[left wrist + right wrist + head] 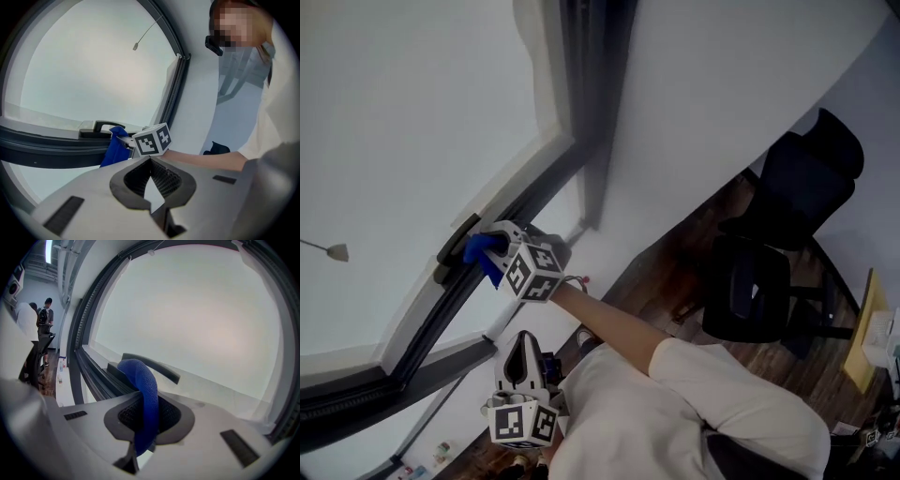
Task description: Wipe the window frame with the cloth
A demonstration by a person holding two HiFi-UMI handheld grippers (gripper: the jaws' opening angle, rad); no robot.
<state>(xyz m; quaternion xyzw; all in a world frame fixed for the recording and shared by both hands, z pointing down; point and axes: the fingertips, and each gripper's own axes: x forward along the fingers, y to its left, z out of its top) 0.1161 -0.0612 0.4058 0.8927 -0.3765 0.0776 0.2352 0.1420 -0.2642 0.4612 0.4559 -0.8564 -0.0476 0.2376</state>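
My right gripper (492,246) is shut on a blue cloth (483,255) and holds it against the dark window frame (459,300), right by the black window handle (456,240). In the right gripper view the blue cloth (143,399) bulges up between the jaws, with the handle (152,366) just beyond it. My left gripper (525,361) hangs lower, close to the person's body, shut and with nothing in it. The left gripper view looks up at the right gripper's marker cube (151,138) and the cloth (114,149) on the frame (47,152).
A black office chair (769,253) stands on the wooden floor at the right. A white sill (539,319) runs under the window. Two people stand far off beside a chair (37,319) in the right gripper view. A pull cord end (336,251) hangs in front of the pane.
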